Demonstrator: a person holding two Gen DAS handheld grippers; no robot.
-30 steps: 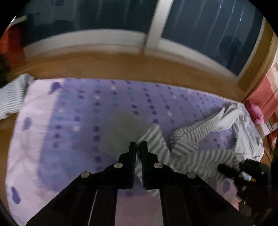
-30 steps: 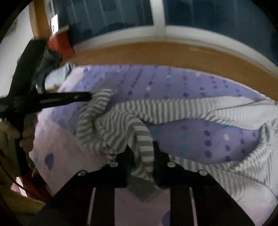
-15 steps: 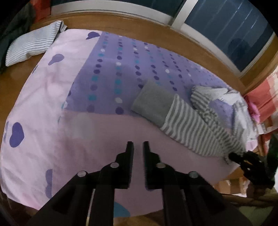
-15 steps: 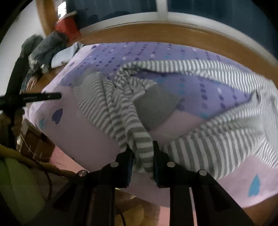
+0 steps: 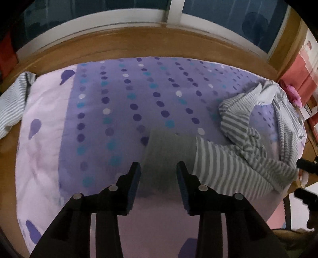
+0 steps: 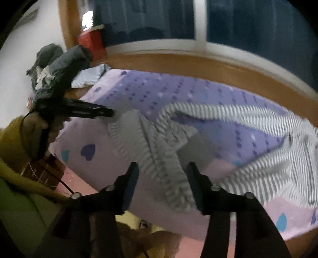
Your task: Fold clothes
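The bedspread [image 5: 95, 111] covers the bed. The striped garment [image 5: 234, 168] lies on the bedspread toward its right side in the left wrist view, reaching from near the front edge back to the far right corner. Its cuff [image 5: 169, 146] sits on the bedspread just ahead of the left gripper [image 5: 158, 168], whose jaws are opening with the cuff seen between the tips. A second striped cloth [image 5: 12, 103] lies off the bedspread's far left corner. The wooden ledge [image 5: 139, 47] runs behind the bedspread, with the window [image 5: 171, 12] behind it. The right gripper [image 6: 162, 168], jaws opening, hangs over the bedspread's front edge with a sleeve [image 6: 159, 158] between the tips.
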